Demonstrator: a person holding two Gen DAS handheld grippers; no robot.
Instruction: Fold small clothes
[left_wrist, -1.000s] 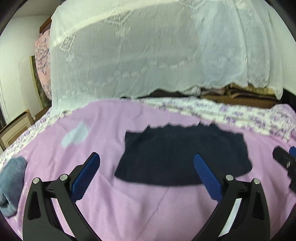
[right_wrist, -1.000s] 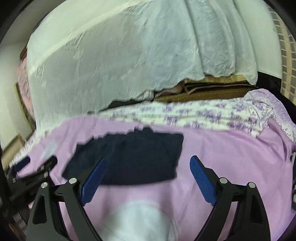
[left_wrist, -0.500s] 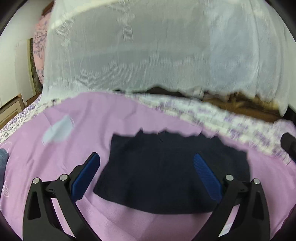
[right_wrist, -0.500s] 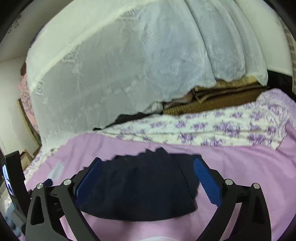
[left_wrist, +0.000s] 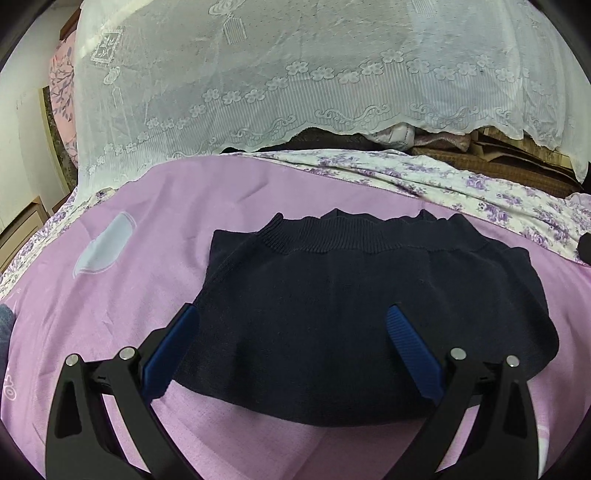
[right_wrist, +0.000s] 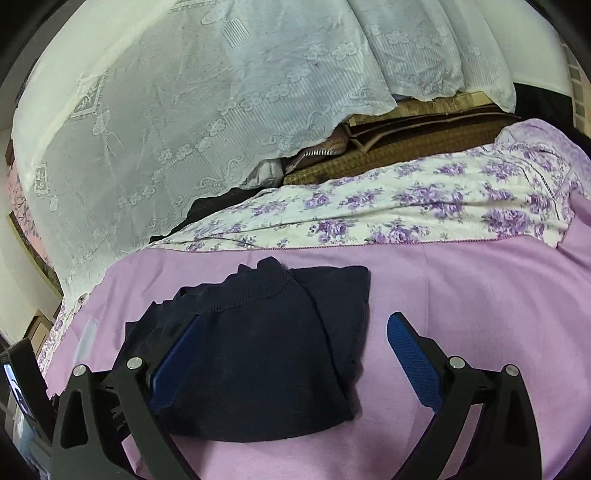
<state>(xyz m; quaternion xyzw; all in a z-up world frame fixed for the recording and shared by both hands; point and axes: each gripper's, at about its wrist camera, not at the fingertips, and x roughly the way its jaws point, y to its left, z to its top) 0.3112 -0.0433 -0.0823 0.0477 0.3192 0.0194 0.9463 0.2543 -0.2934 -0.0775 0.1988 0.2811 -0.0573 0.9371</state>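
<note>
Across the left wrist view, a dark navy knit garment (left_wrist: 354, 314) lies flat on the lilac bed cover (left_wrist: 122, 302), its ribbed band along the far edge and its rounded hem nearest the camera. The left gripper (left_wrist: 291, 347) hangs just above the garment's near-left part with its blue fingers (left_wrist: 170, 354) spread wide and nothing between them; the left finger sits over the garment's left edge, the right one over its middle. Bare lilac cover lies open to the left of the garment and in front of its hem. A pale patch (left_wrist: 103, 251) marks the cover well to the left. Beyond the garment runs a floral sheet (left_wrist: 443, 177), then a white lace cloth (left_wrist: 295, 74) draped over a pile.

From the right wrist view, the same navy garment (right_wrist: 258, 350) shows a folded flap along its right side. The right gripper (right_wrist: 295, 354) has its blue fingers (right_wrist: 413, 358) wide apart, gripping nothing: the left finger over the cloth, the right over bare lilac bed cover (right_wrist: 480, 295). A broad open stretch of cover lies to the right. Woven mats (right_wrist: 388, 151) are stacked under the lace cloth (right_wrist: 184, 92). A small screen (right_wrist: 16, 387) shows at the left edge.
</note>
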